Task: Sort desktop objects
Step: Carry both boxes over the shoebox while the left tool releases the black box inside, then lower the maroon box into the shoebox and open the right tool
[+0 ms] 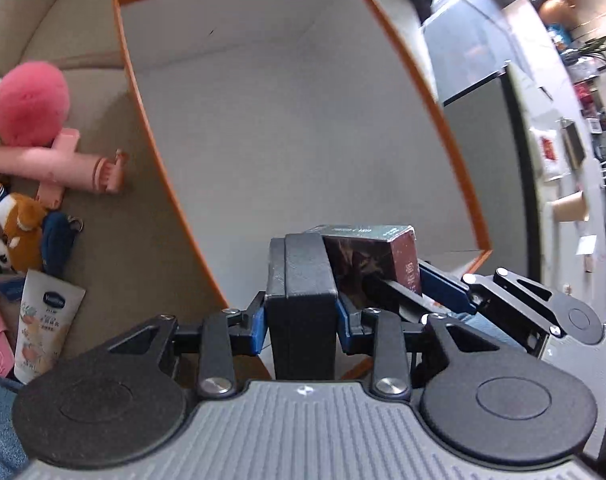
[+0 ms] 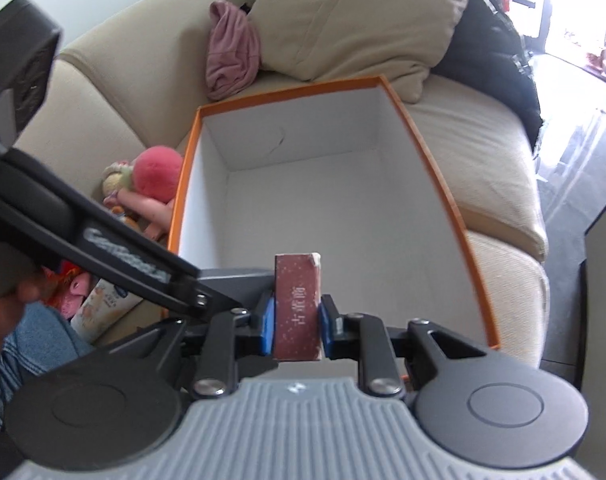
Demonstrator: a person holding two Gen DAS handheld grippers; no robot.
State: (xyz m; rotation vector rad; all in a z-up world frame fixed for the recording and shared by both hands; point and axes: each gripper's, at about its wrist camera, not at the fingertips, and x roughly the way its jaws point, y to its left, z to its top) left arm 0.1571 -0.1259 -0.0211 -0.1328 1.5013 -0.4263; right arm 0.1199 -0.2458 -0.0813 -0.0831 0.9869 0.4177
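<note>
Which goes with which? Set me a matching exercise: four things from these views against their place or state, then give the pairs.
Things:
1. black block
2. dark red carton
3. orange-rimmed box
4. cream tube

Place or state:
A. lying on the sofa, outside the box
B. clamped in the right gripper
C. open-topped, white inside
D. clamped in the left gripper

Pairs: 1-D, 2-B, 3-C, 4-A
</note>
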